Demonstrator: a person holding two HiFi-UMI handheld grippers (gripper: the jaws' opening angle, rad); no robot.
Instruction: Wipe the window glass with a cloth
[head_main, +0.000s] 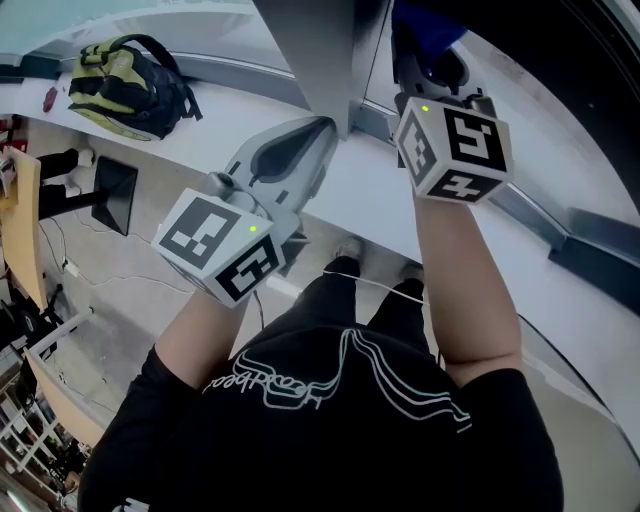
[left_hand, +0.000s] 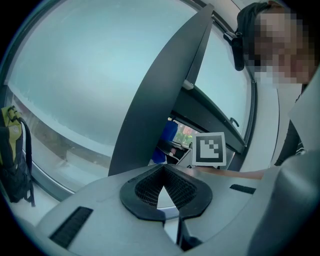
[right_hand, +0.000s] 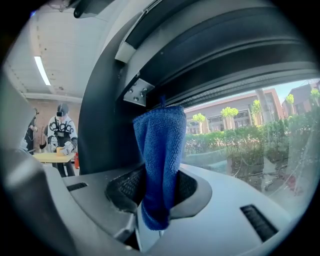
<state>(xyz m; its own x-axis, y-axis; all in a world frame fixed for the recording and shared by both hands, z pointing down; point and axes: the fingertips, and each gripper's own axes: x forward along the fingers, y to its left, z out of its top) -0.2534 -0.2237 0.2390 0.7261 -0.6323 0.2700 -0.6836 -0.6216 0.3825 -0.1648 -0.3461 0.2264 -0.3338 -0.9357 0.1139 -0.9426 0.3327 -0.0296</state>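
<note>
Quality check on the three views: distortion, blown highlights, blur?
Head view: evenly lit, edges curve, upper right corner black. Left gripper view: heavy fisheye bows the window post; the pale glass reads flat and washed; mosaic patch at upper right. Right gripper view: dark vignette all round; blue cloth in the right claw is sharp, sunlit outdoors bright yet readable.

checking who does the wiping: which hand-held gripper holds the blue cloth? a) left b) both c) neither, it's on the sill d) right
d: the right hand-held gripper is shut on the blue cloth, which stands up between its jaws; the left hand-held gripper has nothing between its jaws.
</note>
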